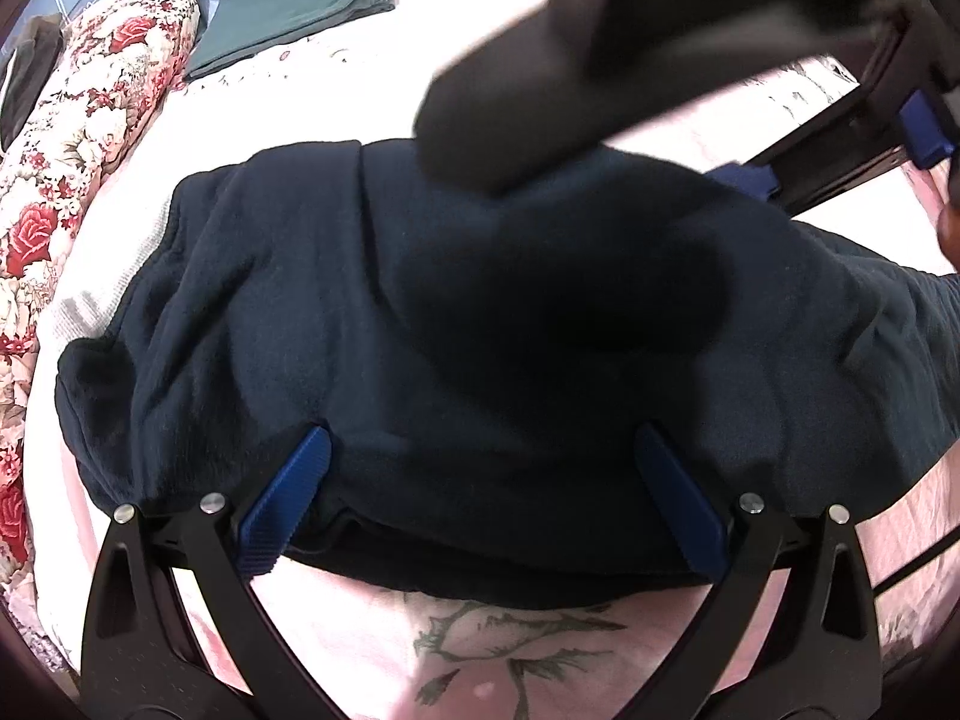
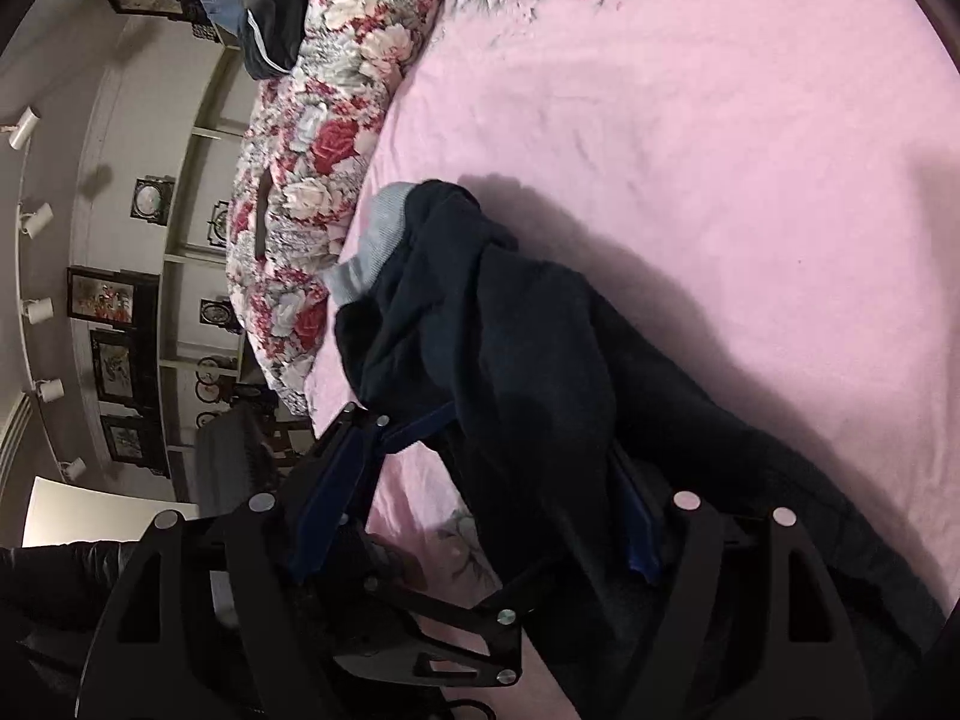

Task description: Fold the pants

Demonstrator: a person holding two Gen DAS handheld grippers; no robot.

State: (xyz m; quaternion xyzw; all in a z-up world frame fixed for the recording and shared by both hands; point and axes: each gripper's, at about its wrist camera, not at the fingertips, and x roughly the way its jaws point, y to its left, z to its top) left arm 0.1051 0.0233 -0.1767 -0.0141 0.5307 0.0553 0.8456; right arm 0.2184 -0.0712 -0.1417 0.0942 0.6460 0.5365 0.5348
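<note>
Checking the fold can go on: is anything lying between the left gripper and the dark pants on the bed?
Nothing visible does. The left gripper is open with the navy pants right between its fingers. The right gripper sits off to the side, over the far part of the pants.

Glare bleaches the pink bedsheet (image 1: 120,252) in the left view; a blurred dark sleeve (image 1: 570,42) looms; fisheye edges bend.

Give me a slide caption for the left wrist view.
Open left gripper over navy pants on a pink bed, right gripper beyond.
</note>
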